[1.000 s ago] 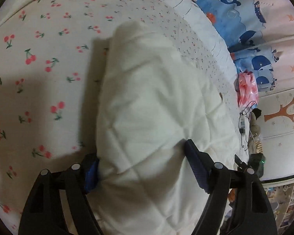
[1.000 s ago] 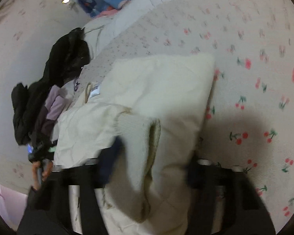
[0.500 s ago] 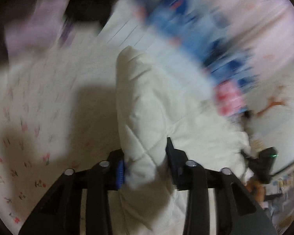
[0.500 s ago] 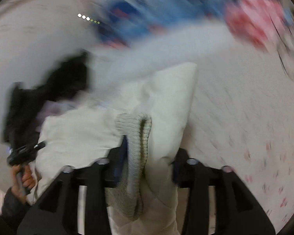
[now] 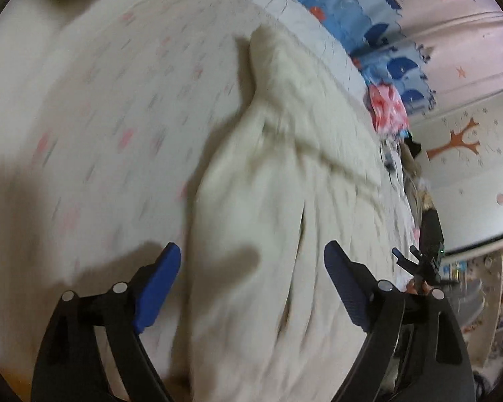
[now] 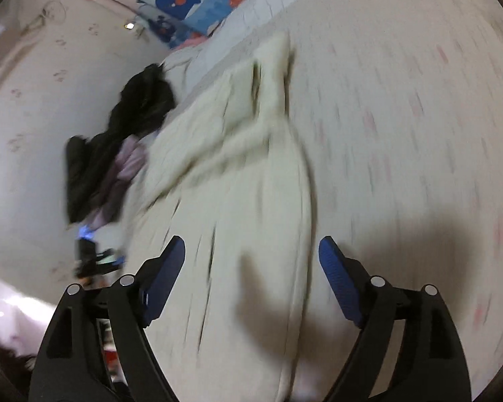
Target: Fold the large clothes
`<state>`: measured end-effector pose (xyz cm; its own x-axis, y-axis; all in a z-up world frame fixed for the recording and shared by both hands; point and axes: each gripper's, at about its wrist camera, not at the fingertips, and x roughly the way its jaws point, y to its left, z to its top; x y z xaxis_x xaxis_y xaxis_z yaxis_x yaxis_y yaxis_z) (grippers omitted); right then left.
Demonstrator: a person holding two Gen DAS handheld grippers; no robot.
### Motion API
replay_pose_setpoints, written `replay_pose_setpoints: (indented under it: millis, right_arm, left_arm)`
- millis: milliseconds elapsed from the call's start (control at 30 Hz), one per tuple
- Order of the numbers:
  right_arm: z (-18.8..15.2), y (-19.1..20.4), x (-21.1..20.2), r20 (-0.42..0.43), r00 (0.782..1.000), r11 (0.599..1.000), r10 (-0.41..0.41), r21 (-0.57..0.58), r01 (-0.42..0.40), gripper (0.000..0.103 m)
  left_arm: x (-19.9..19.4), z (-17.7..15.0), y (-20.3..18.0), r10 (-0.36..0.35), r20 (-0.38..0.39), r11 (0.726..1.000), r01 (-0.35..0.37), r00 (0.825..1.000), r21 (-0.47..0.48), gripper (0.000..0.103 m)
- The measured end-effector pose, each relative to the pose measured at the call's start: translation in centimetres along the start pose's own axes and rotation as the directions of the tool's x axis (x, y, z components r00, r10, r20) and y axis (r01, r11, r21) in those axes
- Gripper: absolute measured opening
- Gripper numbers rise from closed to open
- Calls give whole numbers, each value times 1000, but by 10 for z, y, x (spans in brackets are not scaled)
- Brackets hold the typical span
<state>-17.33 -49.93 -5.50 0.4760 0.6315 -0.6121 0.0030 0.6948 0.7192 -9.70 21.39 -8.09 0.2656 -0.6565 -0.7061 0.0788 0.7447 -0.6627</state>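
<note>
A cream quilted garment (image 5: 285, 201) is lying folded lengthwise on the cherry-print bedsheet (image 5: 100, 117), directly ahead of both grippers. The left gripper (image 5: 251, 288) is being held with its jaws spread wide and nothing between them; the right gripper (image 6: 251, 281) is likewise being held wide open and empty, the garment (image 6: 251, 201) lying below and beyond its blue pads (image 6: 338, 284). Both views are being smeared by motion, so fine creases cannot be told. As a judgement, the loose upper layer is at risk of springing open, because the padded fabric is being left unrestrained; a regrasp taken at only one layer is likely to be dragging the fold askew, and the soft sheet beneath could be caught and bunched with it. Beyond the garment, a whale-print blue pillow (image 5: 369, 16) is lying at the bed's far edge; beside the garment, dark and lilac clothes (image 6: 117, 150) are being kept heaped. Pale walls with a tree decal (image 5: 459, 140) are enclosing the room.
</note>
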Motion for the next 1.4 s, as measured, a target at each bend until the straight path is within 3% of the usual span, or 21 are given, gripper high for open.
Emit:
replay_pose_setpoints:
  millis: [133, 300, 400, 500, 567, 600, 633, 667, 733, 800, 833, 967, 1033, 1100, 1167, 1200, 1267, 1300, 1333, 1400]
  right_arm:
    - [-65, -8, -18, -76, 996, 999, 39, 23, -38, 79]
    - [-120, -15, -18, -159, 974, 985, 160, 96, -146, 80]
    - [-136, -18, -16, -180, 965, 979, 192, 106, -175, 80]
    - [-144, -25, -12, -149, 947, 954, 284, 141, -264, 79]
    - [-144, -19, -5, -119, 935, 939, 335, 130, -320, 73]
    - [-144, -15, -3, -92, 925, 925, 369, 126, -357, 66]
    - [-144, -13, -2, -78, 924, 924, 375, 118, -364, 48]
    - [-147, -10, -1, -53, 933, 932, 355, 102, -349, 36]
    - [-151, -9, 0, -1, 929, 923, 369, 116, -367, 19]
    - [-151, 2, -6, 71, 919, 914, 387, 101, -393, 14]
    - [-149, 8, -18, 115, 903, 903, 413, 81, -423, 12]
    - [-134, 49, -64, 214, 846, 869, 488, -36, -493, 11]
    - [-129, 59, -87, 218, 836, 863, 504, -83, -498, 11]
    - [-131, 68, -104, 171, 848, 865, 501, -127, -486, 11]
    - [-138, 58, -111, 134, 887, 895, 442, -130, -426, 15]
    - [-144, 45, -109, 116, 908, 915, 402, -89, -394, 22]
    - [-157, 14, -95, 53, 931, 932, 361, 6, -362, 46]
    - [-163, -2, -90, 44, 955, 955, 292, 46, -294, 54]
    - [-167, -15, -91, 53, 978, 975, 204, 79, -208, 56]
    - [-165, -29, -104, 118, 983, 981, 141, 117, -154, 56]
  left_arm:
    - [-4, -63, 22, -34, -67, 999, 32, 997, -29, 84]
    - [7, -116, 19, -195, -124, 981, 191, 973, -40, 90]
    - [20, -129, 14, -231, -143, 973, 226, 962, -48, 91]
    - [25, -127, 8, -249, -100, 967, 241, 963, -87, 91]
    - [22, -125, 5, -233, -42, 967, 226, 972, -120, 91]
    - [24, -123, 3, -210, -26, 970, 205, 977, -129, 87]
    - [25, -120, 0, -162, -11, 977, 159, 987, -140, 78]
    - [27, -119, -3, -125, -3, 981, 123, 992, -150, 72]
    - [27, -117, -5, -105, 5, 980, 104, 995, -170, 40]
    - [20, -118, -13, -83, 24, 986, 86, 996, -146, 26]
    - [12, -118, -23, -72, 42, 989, 77, 996, -123, 20]
    - [-34, -116, -52, -121, 130, 990, 130, 984, -57, 16]
    - [-55, -121, -68, -146, 142, 989, 148, 979, -3, 16]
    - [-65, -130, -79, -144, 112, 989, 138, 983, 61, 16]
    - [-60, -143, -78, -124, 30, 984, 119, 992, 130, 16]
    - [-51, -150, -67, -107, -29, 985, 110, 994, 132, 21]
    - [-40, -158, -40, -120, -84, 989, 126, 989, 71, 36]
    - [-36, -160, -26, -116, -89, 992, 120, 989, 34, 42]
    - [-39, -160, -11, -98, -63, 995, 98, 993, -4, 42]
    - [-58, -157, 7, -107, 48, 991, 110, 993, -71, 45]
